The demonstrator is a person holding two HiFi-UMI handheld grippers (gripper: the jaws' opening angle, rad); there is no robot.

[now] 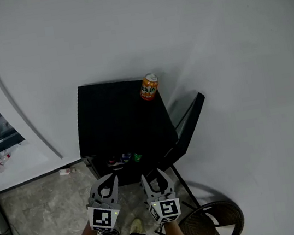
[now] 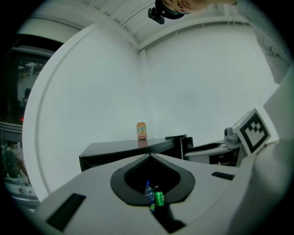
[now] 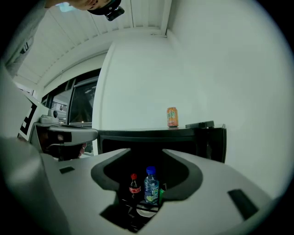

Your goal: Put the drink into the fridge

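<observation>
Orange can stands upright atop the fridge, above and beyond the nearer right gripper, jaws apart and empty; left gripper closed on nothing

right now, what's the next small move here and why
Probably lift the right tongs toward the orange can on the fridge top: their jaws stand apart and empty, the left tongs are shut, and the fridge door is already open.

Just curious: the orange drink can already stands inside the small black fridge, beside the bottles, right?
No. The orange drink can stands on top of the small black fridge, not inside it; only the bottles stand inside. The head view shows the can on the top.
</observation>
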